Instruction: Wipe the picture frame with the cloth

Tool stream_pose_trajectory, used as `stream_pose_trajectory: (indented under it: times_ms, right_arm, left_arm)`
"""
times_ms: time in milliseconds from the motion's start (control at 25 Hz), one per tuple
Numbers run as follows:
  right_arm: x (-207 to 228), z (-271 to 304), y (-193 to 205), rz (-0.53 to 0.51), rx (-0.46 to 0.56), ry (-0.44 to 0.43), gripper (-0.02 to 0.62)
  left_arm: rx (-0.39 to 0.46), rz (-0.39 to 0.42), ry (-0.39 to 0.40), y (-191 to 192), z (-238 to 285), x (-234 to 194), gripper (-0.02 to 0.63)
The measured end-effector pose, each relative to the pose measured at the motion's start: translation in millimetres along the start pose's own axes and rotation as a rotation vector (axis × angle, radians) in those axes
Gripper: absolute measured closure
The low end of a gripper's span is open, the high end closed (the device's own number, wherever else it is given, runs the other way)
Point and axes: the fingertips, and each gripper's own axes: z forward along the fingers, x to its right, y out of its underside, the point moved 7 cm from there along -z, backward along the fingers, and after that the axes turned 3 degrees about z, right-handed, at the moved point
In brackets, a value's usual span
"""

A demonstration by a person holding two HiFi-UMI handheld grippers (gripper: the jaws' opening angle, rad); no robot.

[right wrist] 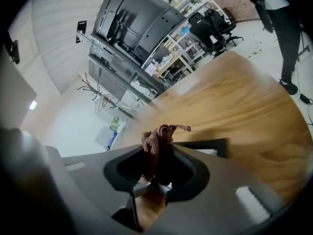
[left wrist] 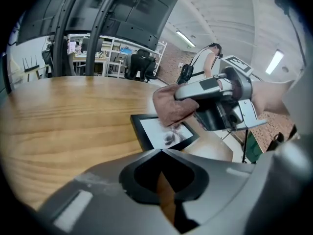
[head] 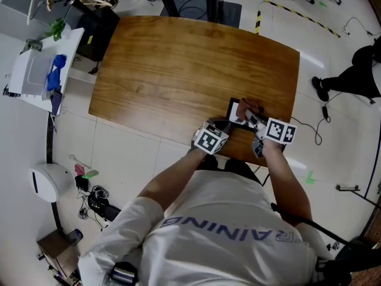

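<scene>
A black picture frame point(head: 236, 113) point(left wrist: 164, 132) with a white picture lies flat near the front right edge of the wooden table point(head: 178, 70). My right gripper point(head: 250, 115) point(right wrist: 159, 153) is shut on a brown cloth point(left wrist: 171, 105) point(right wrist: 156, 137), and the cloth rests on the frame's glass. Only a black corner of the frame point(right wrist: 215, 145) shows past the right jaws. My left gripper point(head: 223, 130) point(left wrist: 161, 152) is shut, its tips at the frame's near left corner. I cannot tell whether it pinches the frame's edge.
The table's front edge point(head: 238, 157) runs just behind the frame. A white side table point(head: 36, 70) with blue items stands at the left. A person point(head: 357, 70) stands on the floor to the right. Cables and a white round device point(head: 50, 180) lie on the floor.
</scene>
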Motion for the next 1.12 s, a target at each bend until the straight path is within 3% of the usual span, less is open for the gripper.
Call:
stream_pose_trajectory:
  times_ms: [160,320,880,1120]
  right_arm:
    - [-12.8,26.4,21.5,-0.059,-0.094,0.013,0.476]
    - [-10.0,34.0,26.8,-0.084,-0.12,0.049,0.476]
    - [25.0,-5.3,25.2,-0.056,-0.073,0.13,0.476]
    - [41.6,-38.7,22.3,-0.092,-0.017,0.208,0.476]
  left_arm:
    - [0.003,-0.002,0.001,-0.2,0.3,1.6,0.598]
    - [0.011,-0.007,0.001,-0.9,0.3,1.8,0.598]
    - [0.015,-0.005,-0.003,0.2,0.6,0.4,0.6]
    - [0.014,-0.002,0.002,0.3,0.1,0.0,0.6]
